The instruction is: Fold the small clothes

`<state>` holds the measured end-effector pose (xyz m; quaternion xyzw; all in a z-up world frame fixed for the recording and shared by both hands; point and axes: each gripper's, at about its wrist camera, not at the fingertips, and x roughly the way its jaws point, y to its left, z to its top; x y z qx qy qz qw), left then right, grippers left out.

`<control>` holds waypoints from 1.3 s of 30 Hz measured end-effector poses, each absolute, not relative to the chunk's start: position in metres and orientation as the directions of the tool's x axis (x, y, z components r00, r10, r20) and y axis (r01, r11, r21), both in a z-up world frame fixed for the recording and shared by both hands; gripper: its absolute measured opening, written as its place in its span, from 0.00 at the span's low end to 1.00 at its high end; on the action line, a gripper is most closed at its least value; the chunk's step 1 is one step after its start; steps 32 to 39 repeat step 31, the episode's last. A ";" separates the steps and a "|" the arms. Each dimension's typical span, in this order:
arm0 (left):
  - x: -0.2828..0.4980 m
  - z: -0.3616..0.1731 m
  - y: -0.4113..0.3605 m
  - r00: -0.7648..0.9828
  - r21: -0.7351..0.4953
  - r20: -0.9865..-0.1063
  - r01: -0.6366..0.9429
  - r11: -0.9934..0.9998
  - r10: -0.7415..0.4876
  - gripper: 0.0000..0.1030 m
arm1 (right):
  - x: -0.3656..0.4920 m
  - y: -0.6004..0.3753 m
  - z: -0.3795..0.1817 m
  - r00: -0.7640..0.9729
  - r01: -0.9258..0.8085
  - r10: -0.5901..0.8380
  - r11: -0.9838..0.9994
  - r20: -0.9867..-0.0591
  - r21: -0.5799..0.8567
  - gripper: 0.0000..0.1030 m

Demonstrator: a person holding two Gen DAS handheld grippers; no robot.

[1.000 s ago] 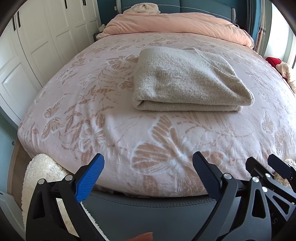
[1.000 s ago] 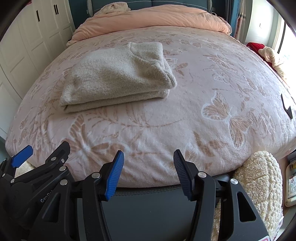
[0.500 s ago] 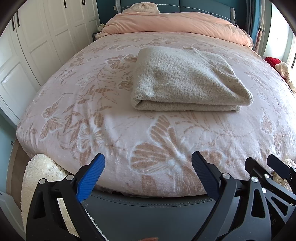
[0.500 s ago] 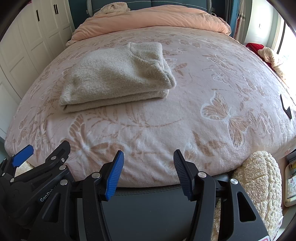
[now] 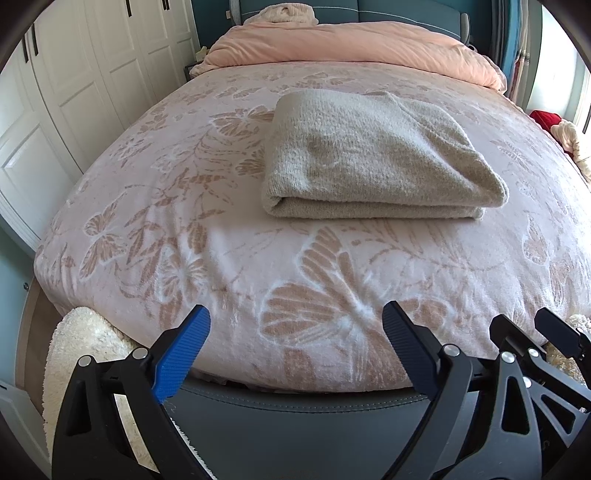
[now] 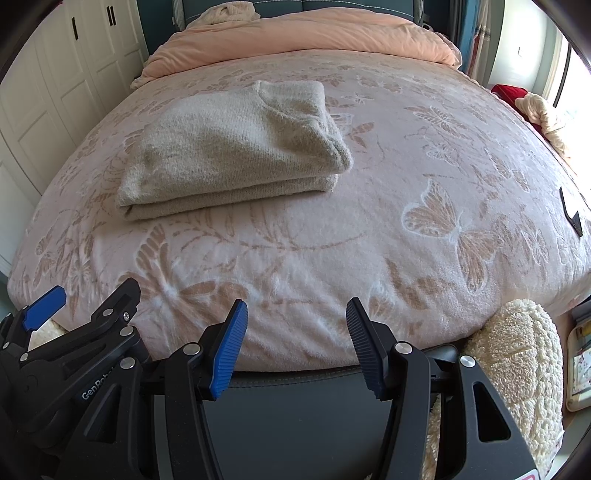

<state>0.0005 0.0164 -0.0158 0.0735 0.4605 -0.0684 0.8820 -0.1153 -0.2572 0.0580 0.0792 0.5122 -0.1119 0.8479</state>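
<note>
Your left hand-held gripper is released: its blue-padded fingers stand wide apart and grasp nothing. It sits at the foot edge of the bed, short of the folded sweater and not touching it.

The folded sweater, beige knit, lies flat on the bed's butterfly-patterned blanket as a stacked rectangle, its folded edge facing you. In the right wrist view the sweater lies toward the left half of the bed, with its neckline end on the far side.

Your right hand-held gripper is also released, jaws apart and empty, at the same foot edge, well apart from the sweater. The left hand-held gripper shows beside it, on its left, in this view.

Beyond the sweater, a peach duvet is bunched at the head of the bed. White wardrobe doors stand left of the bed. A cream fluffy rug lies below the bed's right foot corner.
</note>
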 end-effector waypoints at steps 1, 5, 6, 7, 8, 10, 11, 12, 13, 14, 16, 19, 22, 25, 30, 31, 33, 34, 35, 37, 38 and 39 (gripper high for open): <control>0.001 -0.016 0.017 0.565 0.065 -0.824 0.189 0.980 -0.054 0.89 | -0.115 -0.257 0.058 0.450 0.270 -0.107 0.963 -0.886 0.021 0.54; 0.001 -0.016 0.017 0.560 0.061 -0.827 0.185 0.981 -0.054 0.89 | -0.115 -0.257 0.058 0.451 0.271 -0.109 0.962 -0.886 0.019 0.54; 0.002 -0.016 0.017 0.559 0.060 -0.827 0.185 0.981 -0.055 0.89 | -0.115 -0.257 0.058 0.450 0.271 -0.109 0.963 -0.886 0.019 0.54; 0.001 -0.016 0.017 0.561 0.062 -0.826 0.186 0.981 -0.053 0.88 | -0.115 -0.257 0.058 0.450 0.271 -0.109 0.962 -0.886 0.020 0.54; 0.001 -0.016 0.017 0.561 0.061 -0.826 0.188 0.980 -0.056 0.87 | -0.116 -0.258 0.058 0.450 0.272 -0.109 0.962 -0.886 0.020 0.54; 0.001 -0.016 0.016 0.564 0.066 -0.824 0.190 0.980 -0.054 0.87 | -0.116 -0.259 0.056 0.449 0.273 -0.109 0.962 -0.887 0.020 0.54; 0.002 -0.016 0.016 0.564 0.067 -0.824 0.191 0.979 -0.054 0.87 | -0.116 -0.259 0.056 0.449 0.274 -0.109 0.961 -0.887 0.021 0.54; 0.002 -0.016 0.015 0.564 0.066 -0.824 0.190 0.980 -0.054 0.87 | -0.116 -0.259 0.056 0.448 0.275 -0.111 0.961 -0.887 0.019 0.54; 0.002 -0.016 0.015 0.564 0.067 -0.824 0.191 0.979 -0.053 0.87 | -0.116 -0.259 0.055 0.448 0.275 -0.112 0.961 -0.887 0.018 0.54; 0.002 -0.016 0.015 0.564 0.068 -0.824 0.190 0.979 -0.053 0.87 | -0.116 -0.260 0.055 0.447 0.275 -0.112 0.961 -0.887 0.017 0.54; 0.002 -0.016 0.015 0.562 0.065 -0.826 0.190 0.980 -0.054 0.86 | -0.115 -0.259 0.055 0.447 0.276 -0.111 0.961 -0.888 0.018 0.54; 0.001 -0.016 0.015 0.562 0.062 -0.825 0.190 0.980 -0.057 0.86 | -0.115 -0.259 0.055 0.448 0.277 -0.114 0.961 -0.887 0.017 0.54; 0.001 -0.016 0.015 0.564 0.068 -0.824 0.189 0.980 -0.051 0.86 | -0.115 -0.259 0.055 0.447 0.279 -0.115 0.960 -0.887 0.016 0.54; 0.001 -0.016 0.015 0.566 0.072 -0.823 0.190 0.979 -0.049 0.86 | -0.115 -0.257 0.056 0.446 0.282 -0.119 0.959 -0.887 0.014 0.54; 0.001 -0.016 0.015 0.564 0.072 -0.824 0.190 0.979 -0.049 0.86 | -0.115 -0.258 0.056 0.447 0.285 -0.122 0.958 -0.886 0.012 0.54; 0.001 -0.017 0.015 0.564 0.073 -0.825 0.190 0.979 -0.048 0.86 | -0.115 -0.257 0.056 0.447 0.286 -0.124 0.958 -0.886 0.011 0.54; 0.001 -0.017 0.015 0.564 0.073 -0.825 0.190 0.979 -0.048 0.86 | -0.115 -0.257 0.056 0.447 0.286 -0.124 0.958 -0.886 0.011 0.54; 0.001 -0.017 0.015 0.564 0.073 -0.825 0.190 0.979 -0.048 0.86 | -0.115 -0.257 0.056 0.447 0.286 -0.124 0.958 -0.886 0.011 0.54; 0.001 -0.017 0.015 0.564 0.073 -0.825 0.190 0.979 -0.048 0.86 | -0.115 -0.257 0.056 0.447 0.286 -0.124 0.958 -0.886 0.011 0.54; 0.001 -0.017 0.015 0.564 0.073 -0.825 0.190 0.979 -0.048 0.86 | -0.115 -0.257 0.056 0.447 0.286 -0.124 0.958 -0.886 0.011 0.54; 0.001 -0.017 0.015 0.564 0.073 -0.825 0.190 0.979 -0.048 0.86 | -0.115 -0.257 0.056 0.447 0.286 -0.124 0.958 -0.886 0.011 0.54; 0.001 -0.017 0.015 0.564 0.073 -0.825 0.190 0.979 -0.048 0.86 | -0.115 -0.257 0.056 0.447 0.286 -0.124 0.958 -0.886 0.011 0.54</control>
